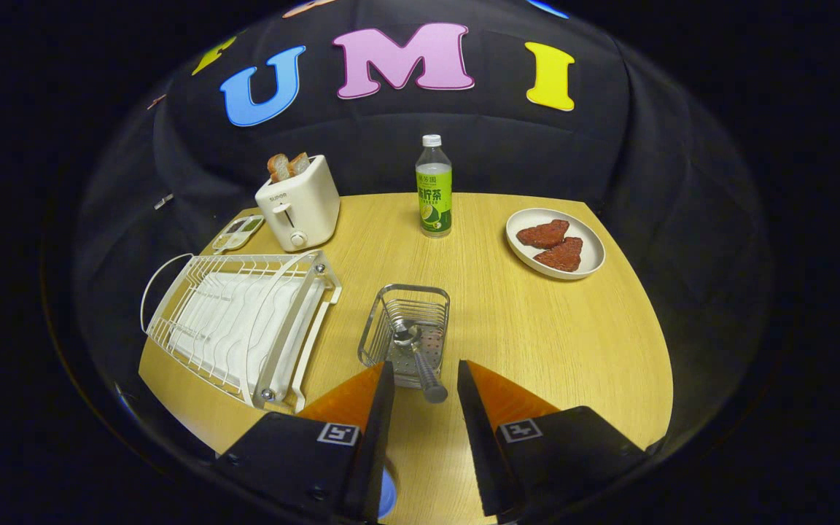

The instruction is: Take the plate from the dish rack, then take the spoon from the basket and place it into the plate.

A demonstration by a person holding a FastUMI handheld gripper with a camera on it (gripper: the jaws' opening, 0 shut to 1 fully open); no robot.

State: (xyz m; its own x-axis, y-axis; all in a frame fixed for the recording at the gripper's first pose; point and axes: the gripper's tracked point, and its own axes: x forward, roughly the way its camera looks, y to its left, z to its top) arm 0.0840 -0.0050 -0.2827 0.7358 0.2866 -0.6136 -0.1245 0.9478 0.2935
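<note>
A: Wooden table (pixel 537 328); dish rack (pixel 238 321) looks empty, blue plate edge (pixel 386 496) under the fingers.
B: Step?
A: Spoon pickup, I judge. Spoon (pixel 414 357) stands in the basket (pixel 405 328), handle between the tips. Gripper (pixel 426 379) parted, gripping nothing.
B: Next?
A: Advance, close on handle.

My one camera rides on my gripper (pixel 424 372) and looks forward along the two parted fingers, down at a slant over the round wooden table (pixel 573 343). It sits close above the wire basket (pixel 405 324), just ahead of the fingertips; the bottle (pixel 434 188) and toaster (pixel 299 204) stand far beyond.
</note>
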